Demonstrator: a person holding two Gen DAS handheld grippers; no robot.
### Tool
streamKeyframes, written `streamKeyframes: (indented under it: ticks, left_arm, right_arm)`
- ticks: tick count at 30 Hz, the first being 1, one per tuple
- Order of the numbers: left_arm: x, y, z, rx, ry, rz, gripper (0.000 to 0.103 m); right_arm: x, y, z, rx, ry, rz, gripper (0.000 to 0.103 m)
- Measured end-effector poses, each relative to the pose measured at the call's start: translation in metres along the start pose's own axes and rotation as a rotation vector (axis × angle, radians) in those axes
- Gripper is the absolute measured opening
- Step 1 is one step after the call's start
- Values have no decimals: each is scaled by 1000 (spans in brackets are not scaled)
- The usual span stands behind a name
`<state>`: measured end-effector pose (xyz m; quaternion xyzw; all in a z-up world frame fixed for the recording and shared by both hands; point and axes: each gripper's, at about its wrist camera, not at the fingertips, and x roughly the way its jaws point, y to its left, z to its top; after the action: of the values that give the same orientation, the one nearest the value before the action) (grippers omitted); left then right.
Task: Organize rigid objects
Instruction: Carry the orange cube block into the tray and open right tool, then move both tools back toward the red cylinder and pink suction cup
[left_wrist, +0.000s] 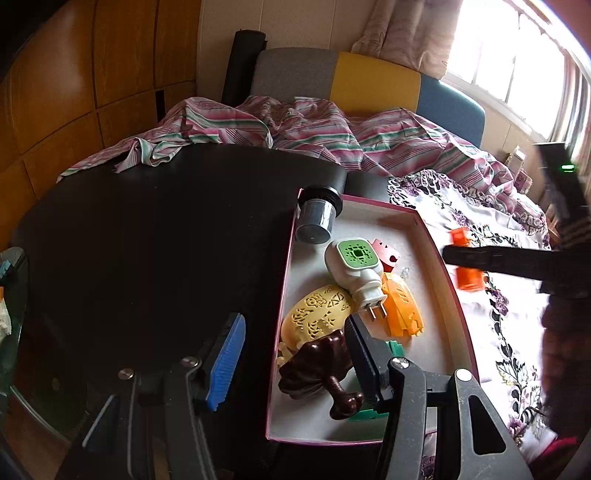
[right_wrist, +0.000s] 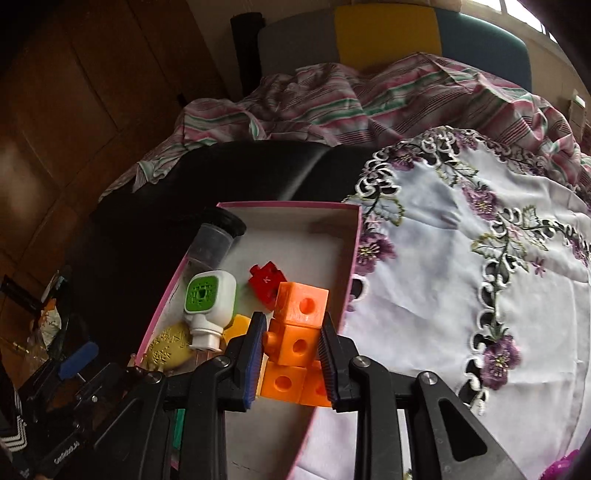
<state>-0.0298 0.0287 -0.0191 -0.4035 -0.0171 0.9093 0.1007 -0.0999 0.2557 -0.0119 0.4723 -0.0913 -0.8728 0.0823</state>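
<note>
Left wrist view: the left hand-held gripper (left_wrist: 291, 354) is hovering wide open, straddling the pink box (left_wrist: 436, 236) wall, probably steadying it. Inside are lying one plug-in diffuser (left_wrist: 352, 264) and one brown figurine (left_wrist: 317, 373).

Right wrist view: the right hand-held gripper (right_wrist: 293, 354) is clamping orange cubes (right_wrist: 297, 332), four visible, above the box, likely to drop them in.

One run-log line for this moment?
right gripper: shut on orange cubes, above pink box | left gripper: open, empty
</note>
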Motion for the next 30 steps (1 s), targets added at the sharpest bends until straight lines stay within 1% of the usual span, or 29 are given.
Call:
streamKeyframes:
  ticks: [4, 7, 10, 15, 16, 19, 30]
  left_arm:
    - [4, 4, -1, -13, 9, -2, 57]
    - [6, 6, -2, -20, 17, -2, 57]
    - [7, 7, -3, -23, 18, 0, 59]
    - [6, 7, -2, -27, 11, 0, 61]
    - [6, 7, -2, -27, 10, 1, 63]
    - [4, 6, -2, -24, 2, 4, 64]
    - [-4, 2, -2, -11, -13, 9, 65]
  right_arm:
    - [33, 7, 1, 8, 51, -23, 27]
    - [55, 6, -1, 10, 87, -57, 28]
    - [62, 2, -4, 21, 91, -63, 29]
    - [57, 1, -9, 33, 77, -55, 30]
    - [55, 1, -10, 37, 70, -51, 32]
    - [45, 2, -12, 44, 41, -40, 35]
    - [17, 12, -26, 24, -21, -62, 36]
